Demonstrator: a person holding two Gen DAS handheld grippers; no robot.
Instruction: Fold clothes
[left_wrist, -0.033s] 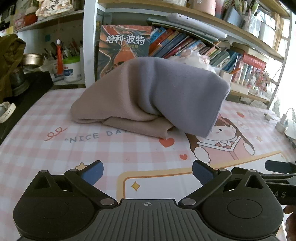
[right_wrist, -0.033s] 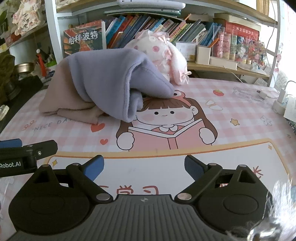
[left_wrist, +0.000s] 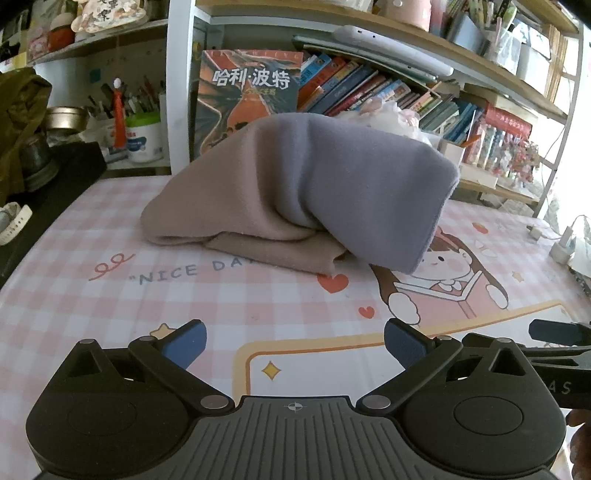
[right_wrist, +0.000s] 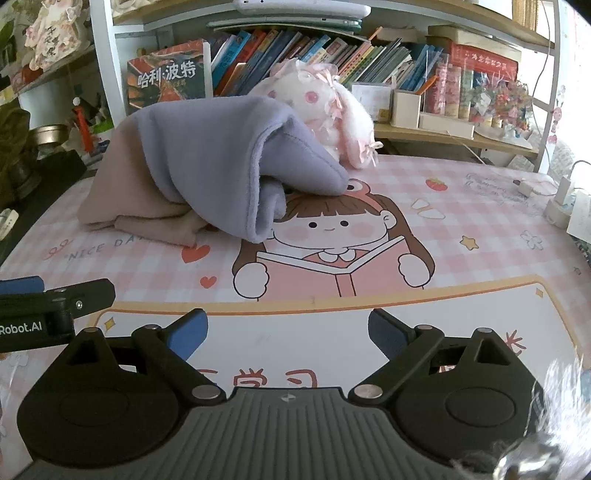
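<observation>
Left wrist view showed the garment (left_wrist: 295, 192) heaped ahead of both tongs, long axis running left-right. Left gripper (left_wrist: 293, 345) and right gripper (right_wrist: 286, 332) stood apart, empty; the left looked nearer.

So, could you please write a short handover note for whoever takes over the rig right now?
Left gripper: open, empty, over the mat's near edge.
Right gripper: open, empty, beside it.
Garment: a bunched beige-and-lavender heap on the pink checked mat, draped against the plush toy behind it, out of both grippers' touch.
Done: no neat fold visible.
Left: pull it clear, flatten, fold.
</observation>
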